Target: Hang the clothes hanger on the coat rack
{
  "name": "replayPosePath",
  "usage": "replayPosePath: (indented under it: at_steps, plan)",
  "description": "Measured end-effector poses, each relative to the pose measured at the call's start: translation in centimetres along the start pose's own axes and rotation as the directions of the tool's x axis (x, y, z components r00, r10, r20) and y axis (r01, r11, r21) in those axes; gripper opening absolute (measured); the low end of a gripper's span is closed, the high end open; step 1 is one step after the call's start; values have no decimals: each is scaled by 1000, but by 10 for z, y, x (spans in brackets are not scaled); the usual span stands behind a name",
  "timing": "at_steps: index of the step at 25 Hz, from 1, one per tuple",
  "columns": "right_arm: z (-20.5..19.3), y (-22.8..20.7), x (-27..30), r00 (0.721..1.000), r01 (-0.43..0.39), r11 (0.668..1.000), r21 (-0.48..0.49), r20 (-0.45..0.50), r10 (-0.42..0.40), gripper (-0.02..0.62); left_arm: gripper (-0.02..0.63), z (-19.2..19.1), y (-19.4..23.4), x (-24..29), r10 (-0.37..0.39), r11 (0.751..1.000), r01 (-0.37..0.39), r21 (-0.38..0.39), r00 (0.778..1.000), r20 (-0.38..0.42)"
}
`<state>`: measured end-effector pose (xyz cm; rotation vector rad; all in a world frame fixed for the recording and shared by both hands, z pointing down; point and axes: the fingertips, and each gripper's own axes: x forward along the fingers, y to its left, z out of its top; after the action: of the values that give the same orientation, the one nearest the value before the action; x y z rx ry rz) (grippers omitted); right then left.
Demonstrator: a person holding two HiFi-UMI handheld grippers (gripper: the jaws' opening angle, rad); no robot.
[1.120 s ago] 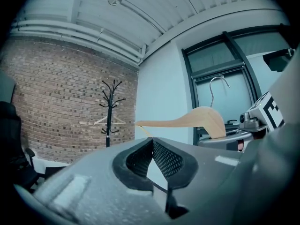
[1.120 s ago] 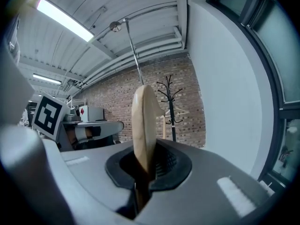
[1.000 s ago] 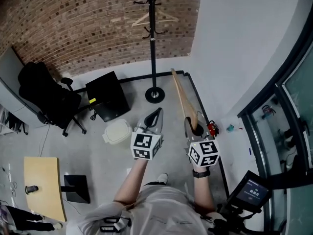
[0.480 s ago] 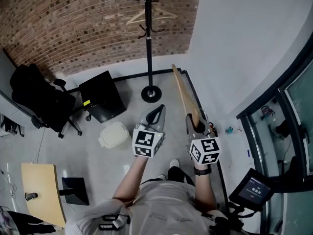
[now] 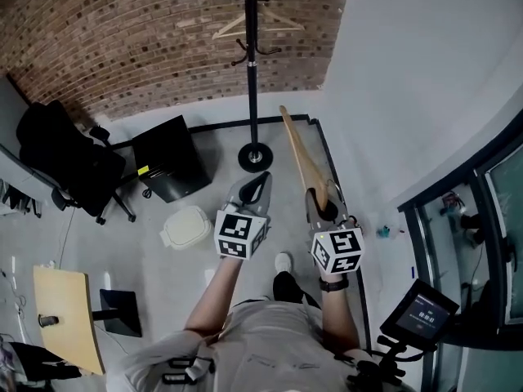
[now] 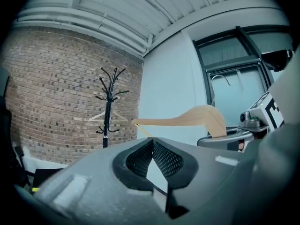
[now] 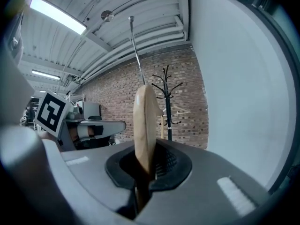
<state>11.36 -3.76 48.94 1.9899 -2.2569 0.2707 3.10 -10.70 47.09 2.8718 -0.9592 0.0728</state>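
The wooden hanger [image 5: 306, 155] is still clamped in my right gripper [image 5: 320, 202]. The jaws pinch one arm of it and the other arm sticks out ahead. In the right gripper view its wire hook [image 7: 136, 46] stands up above the wood. The grip looks no different from a second ago. My left gripper [image 5: 260, 183] is squeezed closed on nothing and rides just beside the right one, both carried out in front of me as before.

What has changed is my footing: my shoe [image 5: 283, 261] has come forward under the grippers, and the white tub [image 5: 185, 227] and the black box [image 5: 167, 158] on the floor have slid a little to the left in the head view. So I am walking — the carry is under way, not the hanging.

The coat rack [image 5: 252, 80] stands ahead against the brick wall, still well apart from the hanger's tip, with another hanger [image 5: 257, 24] already on one of its pegs. I judge that I need more steps, then a lift so the hook clears a free peg — and the long arm out front could knock the pole if I come in carelessly.
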Motion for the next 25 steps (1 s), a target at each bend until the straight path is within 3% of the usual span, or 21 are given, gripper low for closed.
replayPosePath:
  at_steps: [5,10,17,21,25]
  plan:
    - [11,-36,39,999,-40,999,-5,6,40,6,2,3,19,48,46,999,-46,-2,999,-8]
    - [29,-66,62,997,-41,999,-26,60,42,6,2,10,25,96,30,1000,-30,-6,1000,1]
    - [29,-127,109,997,-63,998,-22,52,64,6,2,24,30,155,75,996,-77,44,996,48]
    - [26,-121,147,992,-128,992,6,16,128,6,2,13,55,165,115,993,-115,-17,993,27]
    - [27,-107,192,986,-167,985,-39,10,168,6,2,8,100,184,154,987,-152,-45,987,45]
